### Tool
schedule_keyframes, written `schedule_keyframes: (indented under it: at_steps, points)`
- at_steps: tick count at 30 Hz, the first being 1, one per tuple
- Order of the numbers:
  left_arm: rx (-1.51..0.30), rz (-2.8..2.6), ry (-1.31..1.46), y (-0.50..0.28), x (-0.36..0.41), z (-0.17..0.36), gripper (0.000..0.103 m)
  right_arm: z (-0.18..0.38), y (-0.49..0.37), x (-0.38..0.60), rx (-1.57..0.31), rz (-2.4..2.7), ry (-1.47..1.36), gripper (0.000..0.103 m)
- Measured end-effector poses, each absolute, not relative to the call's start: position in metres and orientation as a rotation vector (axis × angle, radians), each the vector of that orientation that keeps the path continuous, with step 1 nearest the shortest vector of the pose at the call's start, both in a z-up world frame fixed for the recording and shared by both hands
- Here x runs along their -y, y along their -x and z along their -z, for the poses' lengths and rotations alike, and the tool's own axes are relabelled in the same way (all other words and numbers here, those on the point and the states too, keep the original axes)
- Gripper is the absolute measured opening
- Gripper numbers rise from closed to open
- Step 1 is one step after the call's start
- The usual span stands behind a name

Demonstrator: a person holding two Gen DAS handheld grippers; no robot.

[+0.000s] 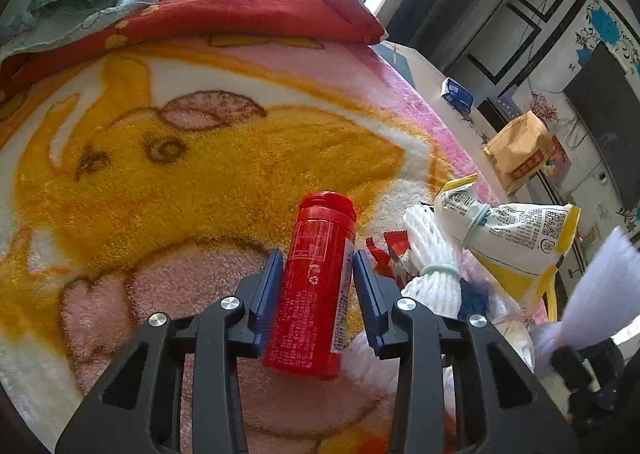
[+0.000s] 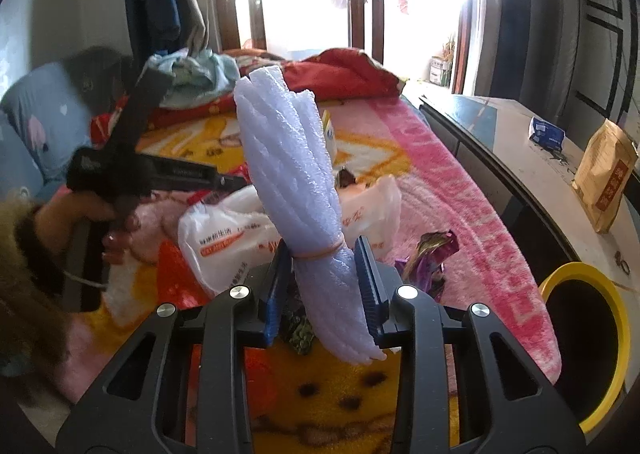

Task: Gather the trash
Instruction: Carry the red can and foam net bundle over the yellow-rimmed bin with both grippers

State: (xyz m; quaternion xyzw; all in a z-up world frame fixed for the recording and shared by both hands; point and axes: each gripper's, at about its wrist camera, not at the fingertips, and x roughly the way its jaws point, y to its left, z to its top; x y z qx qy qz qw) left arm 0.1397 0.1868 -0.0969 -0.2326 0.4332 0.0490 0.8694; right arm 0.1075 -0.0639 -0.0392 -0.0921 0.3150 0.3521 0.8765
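Observation:
My left gripper (image 1: 314,286) is shut on a red plastic bottle (image 1: 316,286) with a red cap and holds it above the blanket. To its right lie a white foam net bundle (image 1: 430,274), a white and yellow snack bag (image 1: 516,234) and a red wrapper (image 1: 386,252). My right gripper (image 2: 324,286) is shut on a pale lilac foam roll (image 2: 292,189) tied with a rubber band, held upright over the bed. The left gripper and the hand on it show in the right wrist view (image 2: 120,169). A yellow-rimmed bin (image 2: 584,338) stands at the right of the bed.
A white plastic bag (image 2: 228,238) and a purple wrapper (image 2: 428,258) lie on the blanket (image 2: 440,181). A side table (image 2: 520,157) holds a brown paper bag (image 2: 606,177) and a blue packet (image 2: 546,133). Red bedding (image 1: 240,9) and clothes are piled at the bed's far end.

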Motion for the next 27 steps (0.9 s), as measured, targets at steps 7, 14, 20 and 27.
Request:
schedule_keyframes:
  at_steps: [7,14,20,27]
  points:
    - [-0.766,-0.118,0.404,-0.127,-0.172,0.055,0.034,0.024,-0.107,0.078,-0.619,-0.725,0.138,0.026]
    - [-0.629,-0.076,0.372,-0.109,-0.147,0.002,0.033,0.014,-0.109,0.099,-0.596,-0.684,0.081,0.025]
    - [-0.590,0.003,0.332,-0.107,-0.112,-0.021,0.033,0.007,-0.112,0.121,-0.576,-0.630,0.054,0.025]
    - [-0.577,0.102,0.289,-0.110,-0.067,-0.033,0.033,0.004,-0.119,0.152,-0.569,-0.550,0.014,0.025]
